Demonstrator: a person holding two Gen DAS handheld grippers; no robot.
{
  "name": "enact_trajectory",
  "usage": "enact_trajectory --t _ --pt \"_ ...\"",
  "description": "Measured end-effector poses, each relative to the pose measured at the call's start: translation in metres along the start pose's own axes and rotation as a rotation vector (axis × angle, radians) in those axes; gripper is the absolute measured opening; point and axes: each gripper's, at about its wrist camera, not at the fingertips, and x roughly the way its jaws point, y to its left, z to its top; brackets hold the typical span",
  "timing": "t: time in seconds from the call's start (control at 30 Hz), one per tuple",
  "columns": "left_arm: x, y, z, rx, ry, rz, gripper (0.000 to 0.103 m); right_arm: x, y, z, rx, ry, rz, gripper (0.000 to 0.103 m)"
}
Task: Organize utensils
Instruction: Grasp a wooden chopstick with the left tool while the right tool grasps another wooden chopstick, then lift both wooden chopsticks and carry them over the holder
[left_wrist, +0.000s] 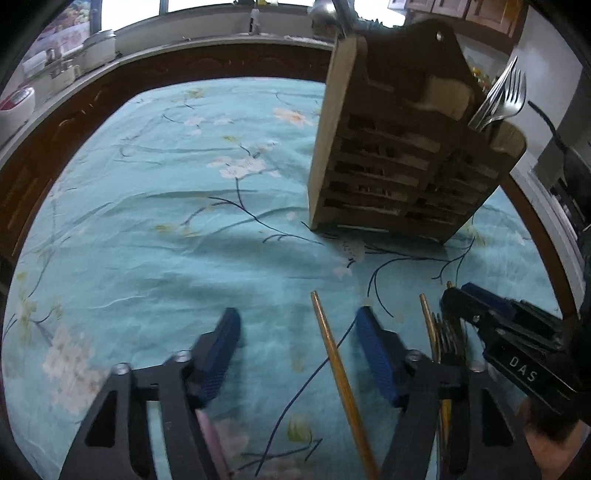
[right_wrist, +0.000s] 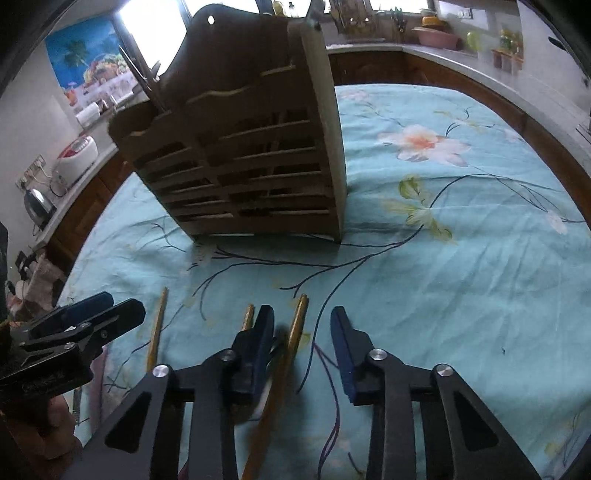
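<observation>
A wooden utensil holder (left_wrist: 399, 155) stands on the teal floral cloth; it also shows in the right wrist view (right_wrist: 251, 147). Steel forks (left_wrist: 504, 99) stick out of its right compartment. My left gripper (left_wrist: 297, 332) is open, low over a gold chopstick (left_wrist: 340, 380) that lies between its fingers. My right gripper (right_wrist: 303, 332) is open, with a gold-handled utensil (right_wrist: 284, 365) lying between its fingers close to the left finger. More gold utensils (right_wrist: 157, 328) lie on the cloth to the left. The right gripper (left_wrist: 480, 314) also shows beside a dark fork (left_wrist: 448, 339).
The teal cloth (right_wrist: 461, 258) covers a table with a dark wooden rim. Counters around it carry a rice cooker (right_wrist: 75, 157), a kettle (right_wrist: 37, 203), jars (left_wrist: 99, 44) and a pink bowl (right_wrist: 437, 37).
</observation>
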Motion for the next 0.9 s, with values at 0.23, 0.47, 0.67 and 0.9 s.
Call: enact_trajectory --t 0.23,0.47,0.67,0.9 --pt "0.017 -0.009 0.004 0.054 0.002 0.056 0.019 0.004 0.010 0.001 -0.064 0.006 -0.045 0.028" --pt "0.016 -0.007 0.003 0.044 0.001 0.032 0.004 0.005 0.015 0.002 -0.097 0.002 -0.052 0.007" --pt "-0.006 0.007 0.000 -0.006 -0.022 -0.030 0.004 -0.014 0.005 0.003 -0.048 -0.034 0.008 0.005" --pt "-0.050 0.018 -0.011 -0.040 -0.077 -0.081 0.004 -0.048 -0.003 0.007 -0.002 -0.086 0.065 0.005"
